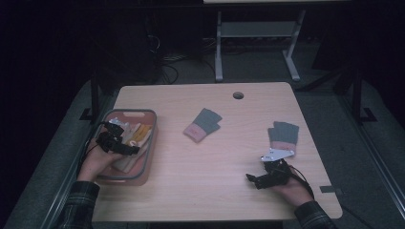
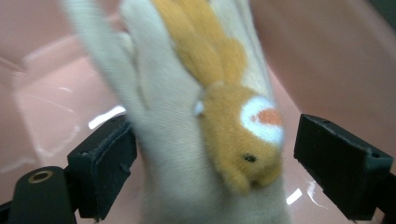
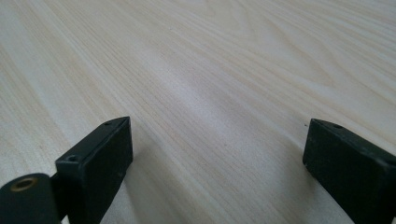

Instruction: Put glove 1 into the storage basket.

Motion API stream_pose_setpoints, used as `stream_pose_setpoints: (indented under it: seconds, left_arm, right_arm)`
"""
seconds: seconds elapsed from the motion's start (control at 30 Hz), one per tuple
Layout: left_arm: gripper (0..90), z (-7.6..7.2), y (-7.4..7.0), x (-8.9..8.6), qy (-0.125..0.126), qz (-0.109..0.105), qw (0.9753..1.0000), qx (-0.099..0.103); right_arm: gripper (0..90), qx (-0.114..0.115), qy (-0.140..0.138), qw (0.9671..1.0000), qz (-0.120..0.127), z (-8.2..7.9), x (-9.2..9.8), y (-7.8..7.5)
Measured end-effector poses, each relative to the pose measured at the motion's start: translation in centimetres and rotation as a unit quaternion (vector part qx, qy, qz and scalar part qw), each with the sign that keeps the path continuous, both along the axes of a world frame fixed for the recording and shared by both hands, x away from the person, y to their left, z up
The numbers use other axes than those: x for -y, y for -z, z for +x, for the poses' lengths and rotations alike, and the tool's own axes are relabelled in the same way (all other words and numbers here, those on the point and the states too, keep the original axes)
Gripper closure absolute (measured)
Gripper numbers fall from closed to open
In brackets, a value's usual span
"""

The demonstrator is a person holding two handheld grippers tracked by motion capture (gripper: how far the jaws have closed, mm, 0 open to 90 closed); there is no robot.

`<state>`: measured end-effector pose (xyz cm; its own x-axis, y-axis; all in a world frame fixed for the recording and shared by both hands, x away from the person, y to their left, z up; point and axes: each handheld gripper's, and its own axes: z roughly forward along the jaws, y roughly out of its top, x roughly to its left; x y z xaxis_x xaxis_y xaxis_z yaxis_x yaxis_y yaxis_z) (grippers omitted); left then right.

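**Cream glove sits between spread jaws in the pink basket**

Cream glove [image 2: 187,154] with an orange plush animal sewn on lies in the pink basket [image 1: 149,157], framed by the left gripper [image 1: 114,141]; its jaws stand wide on either side, apparently lined up to grasp, not yet squeezing. Motion blur smears the glove's fingers. Over bare table [image 3: 210,70], the right gripper [image 1: 260,180] rests with jaws wide and empty. Two grey-and-pink gloves [image 1: 203,124] [image 1: 282,138] lie apart on the table. Other basket contents are hard to make out.
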<state>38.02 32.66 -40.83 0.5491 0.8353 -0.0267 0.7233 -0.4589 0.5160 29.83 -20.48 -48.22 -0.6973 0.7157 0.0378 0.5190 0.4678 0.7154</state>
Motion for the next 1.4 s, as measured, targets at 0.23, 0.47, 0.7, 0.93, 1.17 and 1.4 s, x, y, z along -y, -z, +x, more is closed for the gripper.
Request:
stream_pose_setpoints:
  seconds: [0.23, 0.47, 0.7, 0.93, 1.17, 1.4]
  left_arm:
    - [12.7, -0.4, -2.2, -0.5, -0.006, -0.014, 0.9993, 0.035]
    - [12.6, -0.9, -3.7, 0.8, 0.007, -0.045, 0.9975, 0.053]
    - [13.0, -1.3, -4.2, 3.2, 0.030, -0.069, 0.9957, 0.053]
    - [13.1, -1.8, -4.2, 6.0, 0.053, -0.086, 0.9931, 0.058]
    - [13.2, -2.4, -3.6, 9.4, 0.081, -0.093, 0.9908, 0.056]
    - [13.5, -3.3, -3.2, 12.9, 0.110, -0.103, 0.9869, 0.057]
  right_arm:
    - [8.2, 0.000, 0.000, 1.0000, 0.000, 0.0, 0.0, 0.0]
    - [8.2, 0.000, 0.000, 1.0000, 0.000, 0.0, 0.0, 0.0]
    - [8.2, 0.000, 0.000, 1.0000, 0.000, 0.0, 0.0, 0.0]
    - [8.2, 0.001, 0.001, 1.0000, 0.001, 0.0, 0.0, 0.0]
    - [8.2, 0.001, 0.001, 1.0000, 0.001, 0.0, 0.0, 0.0]
    - [8.2, 0.000, 0.001, 1.0000, 0.001, 0.0, 0.0, 0.0]
